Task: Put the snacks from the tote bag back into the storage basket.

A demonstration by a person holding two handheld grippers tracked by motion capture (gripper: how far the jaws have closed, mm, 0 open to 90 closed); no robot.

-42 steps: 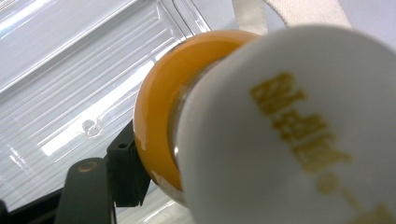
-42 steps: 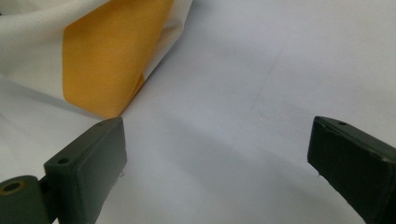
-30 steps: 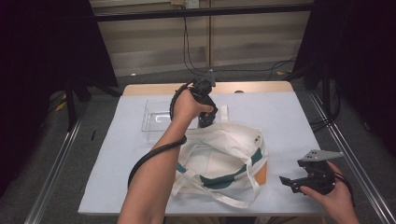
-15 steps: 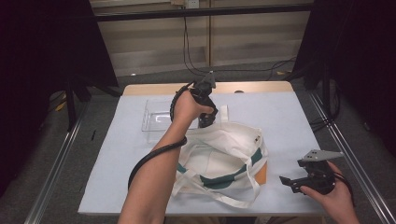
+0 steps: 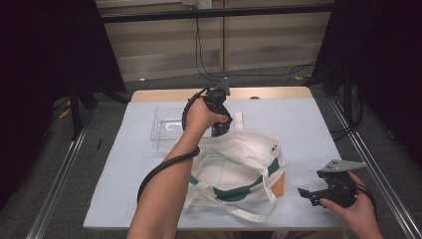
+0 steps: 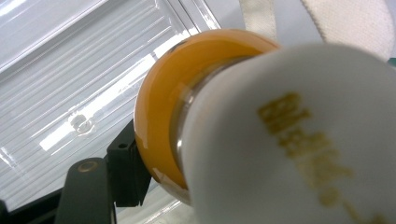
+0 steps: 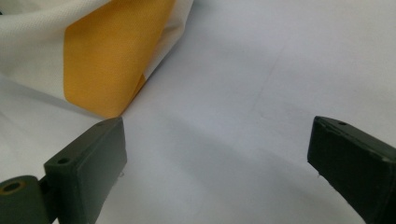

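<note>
My left gripper (image 5: 220, 124) points down at the far edge of a white tote bag (image 5: 239, 167) with green and orange stripes, beside a clear plastic tray (image 5: 166, 127). It is shut on a white container with gold lettering and an orange ring (image 6: 159, 107), which looms close in the left gripper view; one black finger (image 6: 88, 191) shows beside it over the tray's ribbed floor (image 6: 60, 88). My right gripper (image 5: 309, 194) rests low at the front right of the table, open, with bare table between its fingers (image 7: 86, 158). The bag's orange corner (image 7: 100, 60) lies just beyond it.
A white sheet covers the table (image 5: 308, 124), with wood showing along the far edge. Metal rails (image 5: 370, 164) run down both sides. The bag's handles (image 5: 249, 211) trail toward the front edge. Cables hang at the back wall.
</note>
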